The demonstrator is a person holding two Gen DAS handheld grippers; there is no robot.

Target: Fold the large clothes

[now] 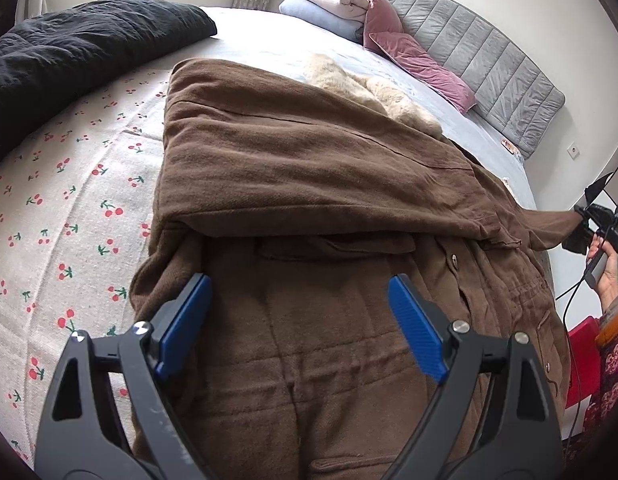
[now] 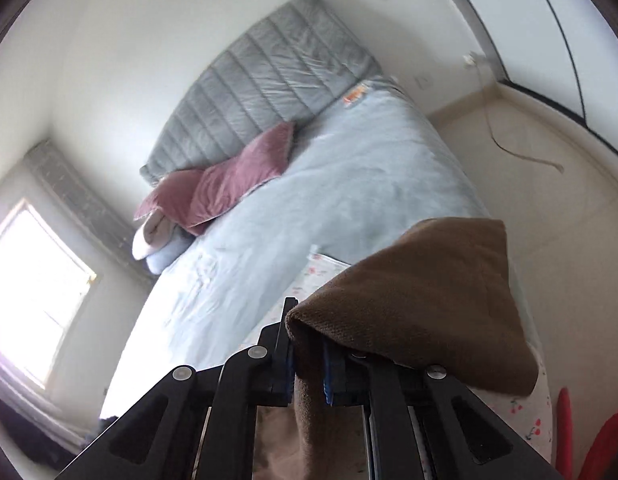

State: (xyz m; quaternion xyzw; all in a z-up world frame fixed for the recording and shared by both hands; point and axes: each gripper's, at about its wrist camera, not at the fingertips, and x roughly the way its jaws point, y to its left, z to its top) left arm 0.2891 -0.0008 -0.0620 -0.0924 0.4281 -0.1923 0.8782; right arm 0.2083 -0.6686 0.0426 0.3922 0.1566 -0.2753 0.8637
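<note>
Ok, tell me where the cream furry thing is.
In the left wrist view, the cream furry thing lies on the pale blue sheet, partly under the brown coat's far edge, near the pink pillows.

We see daylight flooding from the overexposed window (image 2: 33, 280); near it the bed (image 2: 349, 168) glares, motion-blurred, with dark fisheye corners.

You are looking at no legible text, label, brand, number or sign in either wrist view. The cherry print on the bedsheet (image 1: 69, 208) is showing a pattern only, not lettering. The small orange tag (image 2: 355, 96) at the headboard end of the bed is appearing too blurred to read.
</note>
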